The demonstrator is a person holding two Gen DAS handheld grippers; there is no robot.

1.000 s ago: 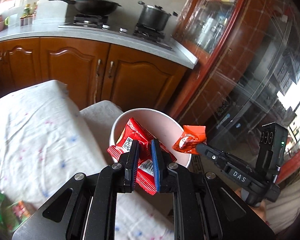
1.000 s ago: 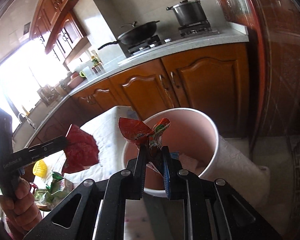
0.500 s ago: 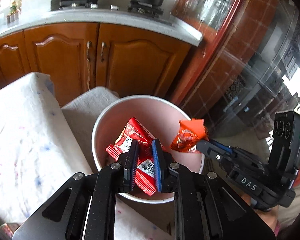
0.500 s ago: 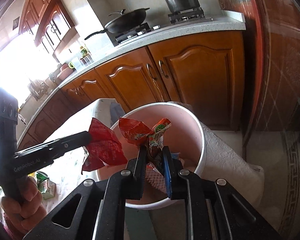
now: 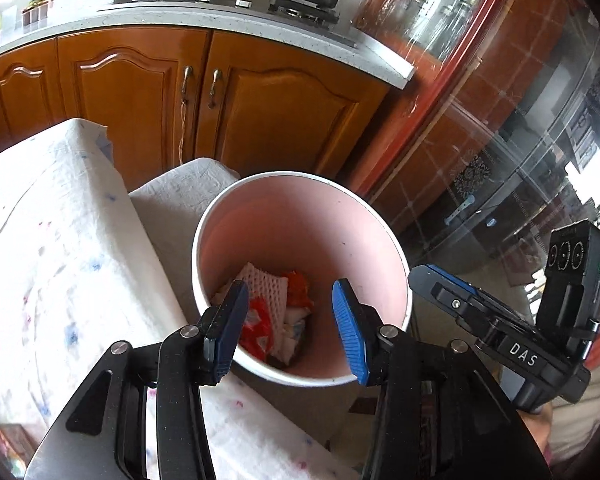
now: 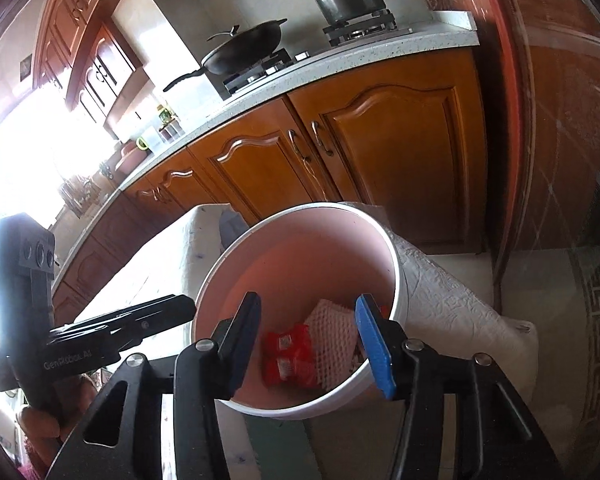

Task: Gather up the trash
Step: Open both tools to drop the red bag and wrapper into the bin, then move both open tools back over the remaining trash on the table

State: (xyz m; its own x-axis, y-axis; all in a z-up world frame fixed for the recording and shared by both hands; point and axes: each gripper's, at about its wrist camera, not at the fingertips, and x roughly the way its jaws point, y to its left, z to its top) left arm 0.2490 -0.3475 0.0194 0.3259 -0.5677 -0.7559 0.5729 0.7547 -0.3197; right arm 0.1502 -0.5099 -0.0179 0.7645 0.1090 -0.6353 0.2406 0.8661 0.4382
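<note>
Both wrappers now released: left gripper (image 5: 286, 322) and right gripper (image 6: 314, 340) opening, nothing between the jaws. Red wrappers (image 6: 288, 354) below and ahead, inside the pink bin (image 5: 380, 236), seemingly settled on foam netting (image 6: 334, 330). This pair binned.

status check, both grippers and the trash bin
Left gripper and right gripper opening, nothing between fingers. Wrappers and foam net lie in bin. Nothing in the way.

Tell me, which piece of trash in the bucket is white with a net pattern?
The foam net sleeve. It is white with a mesh of little holes, lying in the pink bucket among the red wrappers, which are shiny and printed.
</note>
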